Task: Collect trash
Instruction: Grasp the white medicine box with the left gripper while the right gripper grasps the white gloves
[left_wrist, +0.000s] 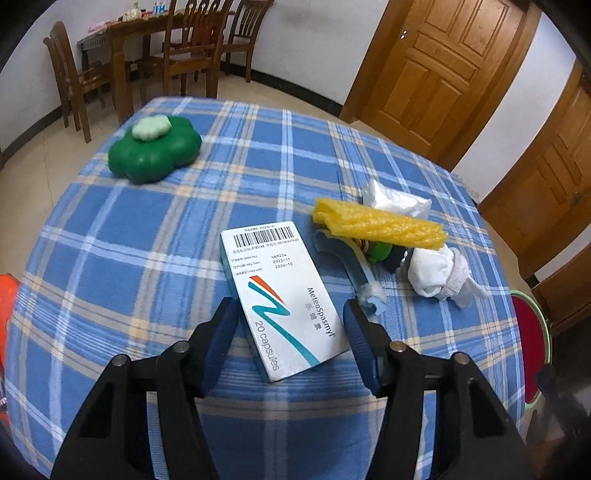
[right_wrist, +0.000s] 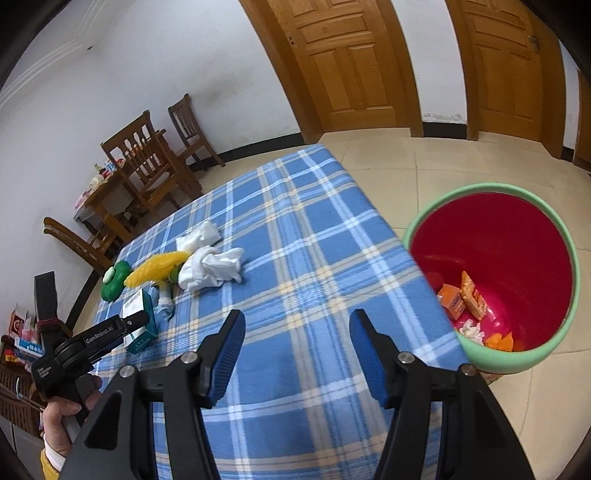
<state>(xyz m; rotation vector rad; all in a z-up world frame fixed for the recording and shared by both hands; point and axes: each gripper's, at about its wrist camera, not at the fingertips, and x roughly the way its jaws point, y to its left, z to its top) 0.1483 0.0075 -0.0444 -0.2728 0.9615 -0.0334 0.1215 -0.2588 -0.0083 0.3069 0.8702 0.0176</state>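
A white and teal medicine box (left_wrist: 280, 295) lies flat on the blue plaid tablecloth (left_wrist: 147, 240). My left gripper (left_wrist: 288, 317) straddles its near end, open, with the blue pads close to both long edges and a thin gap on the right. The right wrist view shows that gripper (right_wrist: 136, 321) over the box (right_wrist: 135, 303), held by a hand (right_wrist: 59, 417). My right gripper (right_wrist: 297, 332) hangs open over bare cloth with nothing between its fingers. A red bin (right_wrist: 417, 225) with a green rim stands on the floor at the table's right and holds orange packets (right_wrist: 461, 299).
Beyond the box lie a yellow foam net (left_wrist: 376, 221), a white sock bundle (left_wrist: 439, 273), a white plastic bag (left_wrist: 395, 201) and a curved blue strip (left_wrist: 347, 266). A green clover-shaped container (left_wrist: 155, 151) sits far left. Wooden chairs (right_wrist: 147, 162) and doors (left_wrist: 436, 74) stand behind.
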